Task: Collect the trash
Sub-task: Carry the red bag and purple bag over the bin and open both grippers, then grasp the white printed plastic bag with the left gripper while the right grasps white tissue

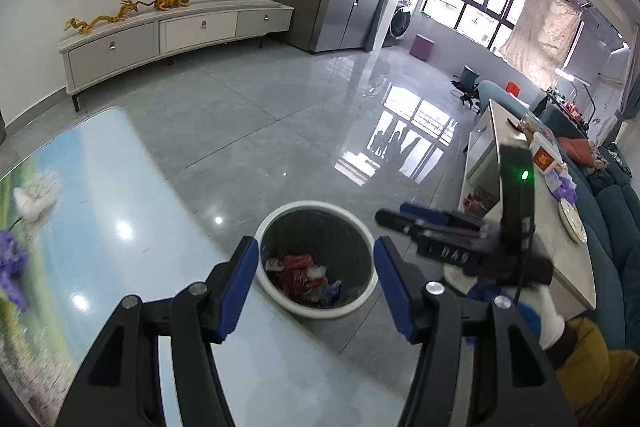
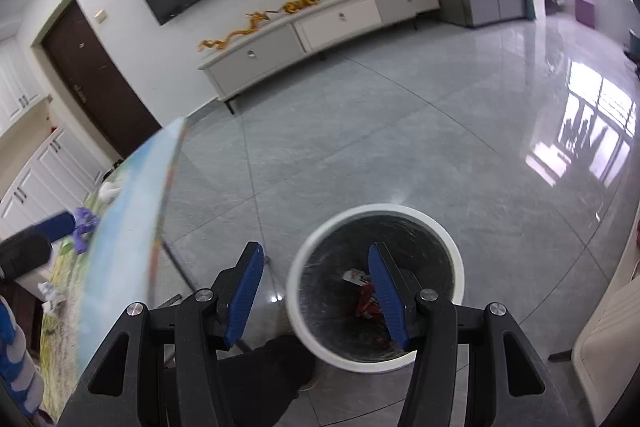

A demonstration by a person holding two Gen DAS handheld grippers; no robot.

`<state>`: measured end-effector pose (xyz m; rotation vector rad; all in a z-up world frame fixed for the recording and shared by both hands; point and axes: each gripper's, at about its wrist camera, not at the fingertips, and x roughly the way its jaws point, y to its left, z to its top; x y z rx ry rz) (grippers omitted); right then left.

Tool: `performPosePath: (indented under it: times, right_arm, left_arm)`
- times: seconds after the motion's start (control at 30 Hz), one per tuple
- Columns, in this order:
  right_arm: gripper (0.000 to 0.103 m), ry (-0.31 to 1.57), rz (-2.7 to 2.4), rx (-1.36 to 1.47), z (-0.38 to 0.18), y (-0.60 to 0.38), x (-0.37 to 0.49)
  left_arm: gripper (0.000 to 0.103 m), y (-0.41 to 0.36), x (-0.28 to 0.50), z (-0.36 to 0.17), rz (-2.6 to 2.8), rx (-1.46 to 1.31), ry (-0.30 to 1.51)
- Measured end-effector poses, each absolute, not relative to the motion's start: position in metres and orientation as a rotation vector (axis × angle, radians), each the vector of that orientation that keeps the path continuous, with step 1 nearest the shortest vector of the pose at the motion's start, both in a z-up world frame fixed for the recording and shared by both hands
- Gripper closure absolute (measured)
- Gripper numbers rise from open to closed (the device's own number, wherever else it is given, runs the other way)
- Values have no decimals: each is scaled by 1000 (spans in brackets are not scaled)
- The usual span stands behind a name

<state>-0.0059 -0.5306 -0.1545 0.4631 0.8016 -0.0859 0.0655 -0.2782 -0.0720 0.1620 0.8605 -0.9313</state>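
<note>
Grey floor tiles [image 1: 248, 115] are being shown glossy and largely bare between a long TV cabinet [image 1: 176, 35] and one white-rimmed waste bin [image 1: 316, 259]. Two grippers are being held above that bin. Nothing is being gripped by the left gripper [image 1: 316, 283], whose blue pads are standing roughly half apart with the bin framed between them. The right gripper [image 2: 316, 291] is likewise being kept parted and empty, one pad over the bin's mouth. Trash [image 1: 308, 277] is lying in the bin's bottom: red wrappers, a white scrap, perhaps something purple, too jumbled to be counted. One printed surface [image 1: 80, 227] is ending just beside the bin, with a white scrap [image 1: 34, 203] and a purple scrap [image 1: 12, 267] lying on it.
</note>
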Motion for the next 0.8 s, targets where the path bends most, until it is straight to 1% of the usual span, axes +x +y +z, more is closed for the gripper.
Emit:
performPosePath:
  times: [0.2, 0.27, 0.3, 0.33, 0.43, 0.53, 0.6, 0.7, 0.8]
  right_arm:
    - [51, 764, -33, 379, -113, -489, -7]
    - [51, 754, -8, 356, -101, -473, -4]
    - [50, 750, 3, 344, -97, -467, -3]
    - [49, 746, 14, 331, -92, -459, 0]
    - [49, 739, 56, 300, -81, -436, 7]
    - [48, 736, 94, 276, -74, -414, 13]
    - [48, 737, 123, 257, -72, -399, 16]
    - [47, 738, 162, 237, -70, -380, 16]
    - [47, 741, 180, 224, -69, -369, 13]
  left_arm:
    - [44, -184, 66, -65, -762, 145, 828]
    - [33, -139, 70, -66, -660, 107, 813]
    - [24, -119, 72, -66, -606, 90, 799]
    - [21, -98, 73, -66, -546, 82, 778]
    - [15, -46, 76, -71, -382, 66, 747]
    - [13, 9, 79, -85, -245, -32, 763]
    - [13, 27, 72, -99, -187, -78, 779]
    - [13, 38, 73, -117, -172, -140, 828]
    - [13, 30, 76, -124, -157, -158, 849]
